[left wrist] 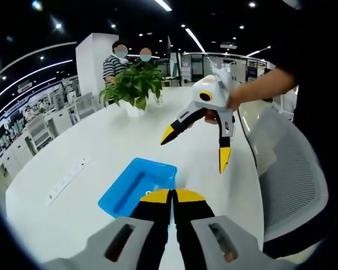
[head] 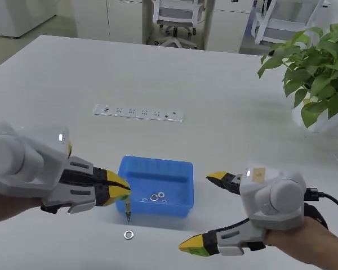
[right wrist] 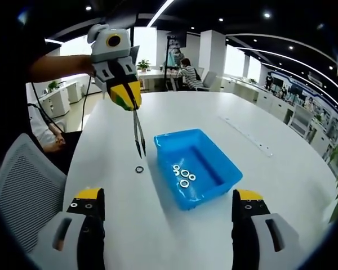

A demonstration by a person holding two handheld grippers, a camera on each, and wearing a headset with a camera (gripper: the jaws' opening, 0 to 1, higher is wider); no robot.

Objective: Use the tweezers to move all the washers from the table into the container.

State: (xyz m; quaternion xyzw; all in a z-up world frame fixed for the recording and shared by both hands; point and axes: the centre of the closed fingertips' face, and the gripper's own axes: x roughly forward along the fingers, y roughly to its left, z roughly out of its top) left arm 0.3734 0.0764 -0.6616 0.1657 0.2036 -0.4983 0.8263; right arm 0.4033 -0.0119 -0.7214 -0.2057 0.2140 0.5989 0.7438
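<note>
My left gripper (head: 124, 189) is shut on slim metal tweezers (head: 128, 212) that point down at the table beside the front left corner of the blue container (head: 163, 210). One washer (head: 128, 234) lies on the table just below the tweezer tips. Three or so washers (head: 156, 197) rest inside the container. In the right gripper view the tweezers (right wrist: 139, 132) hang from the left gripper (right wrist: 127, 94), tips just above the loose washer (right wrist: 139, 169), left of the container (right wrist: 205, 197). My right gripper (head: 201, 211) stands open and empty at the container's right.
A white power strip (head: 138, 112) lies farther back on the white table. A potted plant (head: 318, 67) stands at the far right. Office chairs sit behind the table's far edge, and a grey mesh chair (left wrist: 287, 169) is close by.
</note>
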